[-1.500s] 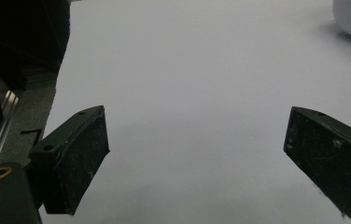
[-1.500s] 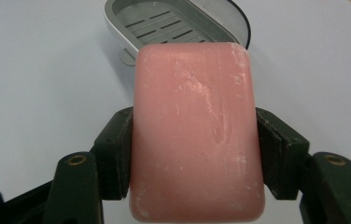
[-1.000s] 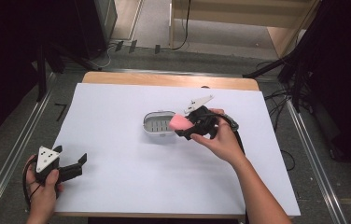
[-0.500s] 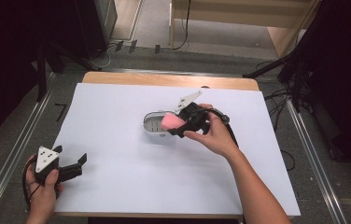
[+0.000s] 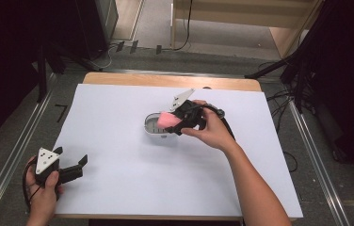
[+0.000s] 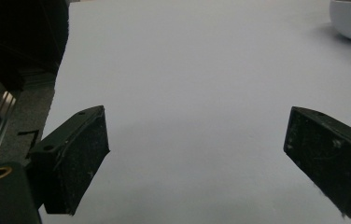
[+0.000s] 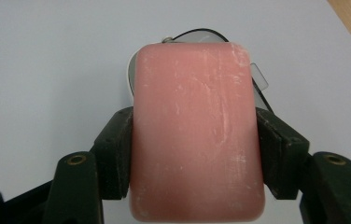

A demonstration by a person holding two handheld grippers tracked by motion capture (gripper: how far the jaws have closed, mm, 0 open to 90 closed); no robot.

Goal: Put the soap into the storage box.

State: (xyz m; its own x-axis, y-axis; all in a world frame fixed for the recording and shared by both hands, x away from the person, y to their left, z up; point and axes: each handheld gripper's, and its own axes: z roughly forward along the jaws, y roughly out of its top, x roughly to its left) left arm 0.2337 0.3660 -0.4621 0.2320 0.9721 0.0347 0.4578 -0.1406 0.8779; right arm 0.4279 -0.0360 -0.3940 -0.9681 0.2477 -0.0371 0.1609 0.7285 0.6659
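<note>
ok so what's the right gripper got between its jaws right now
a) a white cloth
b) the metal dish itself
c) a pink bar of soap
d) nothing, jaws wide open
c: in the right gripper view the right gripper has both jaws pressed on the sides of the pink bar of soap, held over the small metal dish.

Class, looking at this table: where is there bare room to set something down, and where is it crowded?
Bare: the white table sheet left of the oval white soap dish, and the near stretch. Crowded: the dish, where the right hand-held gripper holds the pink soap bar.
</note>
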